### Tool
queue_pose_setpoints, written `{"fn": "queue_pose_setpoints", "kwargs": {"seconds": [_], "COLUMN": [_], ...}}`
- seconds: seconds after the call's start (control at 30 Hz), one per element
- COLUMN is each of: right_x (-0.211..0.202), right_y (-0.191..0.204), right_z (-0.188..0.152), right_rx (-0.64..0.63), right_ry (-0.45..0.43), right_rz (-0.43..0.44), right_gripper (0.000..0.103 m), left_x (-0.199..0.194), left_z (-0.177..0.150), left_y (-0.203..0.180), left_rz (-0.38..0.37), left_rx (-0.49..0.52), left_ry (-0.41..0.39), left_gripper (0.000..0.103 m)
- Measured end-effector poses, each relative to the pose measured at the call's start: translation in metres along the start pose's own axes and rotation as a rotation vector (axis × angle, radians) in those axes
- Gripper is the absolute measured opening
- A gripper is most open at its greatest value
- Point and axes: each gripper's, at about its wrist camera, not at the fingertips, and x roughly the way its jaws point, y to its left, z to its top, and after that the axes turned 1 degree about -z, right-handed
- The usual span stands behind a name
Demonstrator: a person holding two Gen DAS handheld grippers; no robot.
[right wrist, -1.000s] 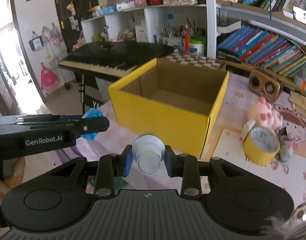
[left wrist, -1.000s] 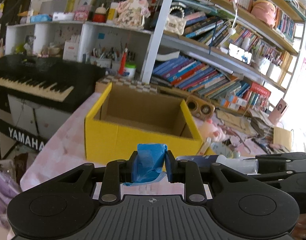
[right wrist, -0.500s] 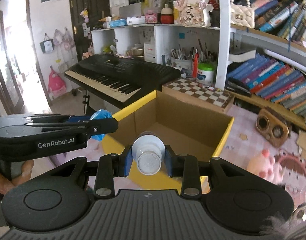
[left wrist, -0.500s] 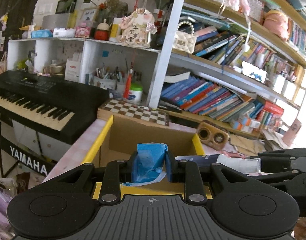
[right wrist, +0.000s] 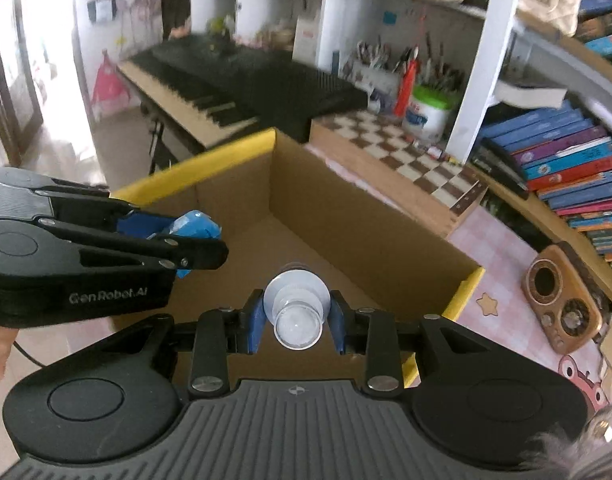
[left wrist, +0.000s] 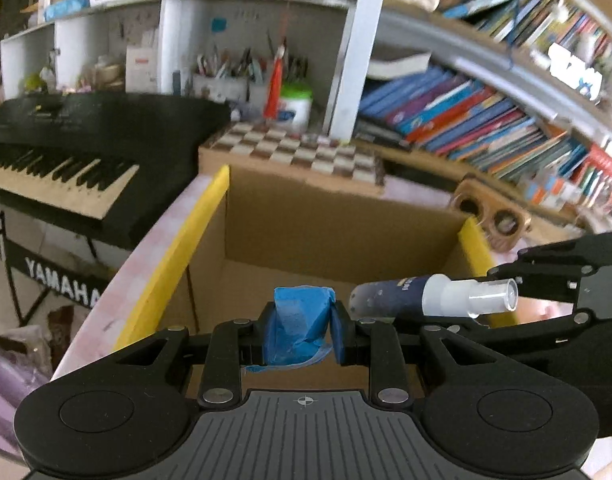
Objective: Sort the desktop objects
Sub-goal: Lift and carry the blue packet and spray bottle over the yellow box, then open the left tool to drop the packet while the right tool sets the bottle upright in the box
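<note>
left tongs (left wrist: 301,330): tilted down over the open box (left wrist: 338,240), clamped on a crumpled blue packet (left wrist: 299,320)
right tongs (right wrist: 293,322): also angled down above the box (right wrist: 370,228), pinching a spray bottle (right wrist: 297,312) cap-end toward the camera
side by side: both pairs hanging above the box interior, near each other, not touching
left view only: bottle (left wrist: 426,300) side-on, dark body, clear cap
right view only: wooden speaker (right wrist: 562,304) on the pink counter (right wrist: 502,264), chessboard (right wrist: 402,148) behind the box

Matt brown cardboard box (left wrist: 338,236) with glossy yellow outside, crinkled blue plastic packet (left wrist: 299,330), clear plastic bottle cap (right wrist: 297,325)
</note>
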Motion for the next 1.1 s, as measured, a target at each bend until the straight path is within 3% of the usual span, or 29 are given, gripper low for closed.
{"fn": "queue_pose_setpoints", "kwargs": {"seconds": [0.13,0.27,0.57,0.87,1.1], "right_x": [0.026,0.047,0.072,0.072,0.050], "right_y": [-0.005,-0.011,-0.021,-0.019,-0.027], "right_z": [0.005,0.010,0.012,0.013,0.019], "right_rx": [-0.046,-0.085,-0.063,-0.060,0.021], "right_ry": [0.065,0.129,0.210,0.189,0.101], "right_rz": [-0.006,0.002,0.022,0.028,0.007], "right_gripper": [0.031,0.031,0.031,0.031,0.042], "left_x": [0.019,0.029,0.038,0.027,0.003], "left_z": [0.002,0.000,-0.008,-0.007,-0.007], "left_y": [-0.003,0.000,0.001,-0.007,-0.012], "left_rz": [0.045,0.067,0.099,0.133,0.142], "left_rx": [0.041,0.022,0.025,0.090,0.096], "left_ry": [0.055,0.095,0.144,0.082,-0.022], "left_gripper": [0.026,0.026,0.027,0.034,0.057]}}
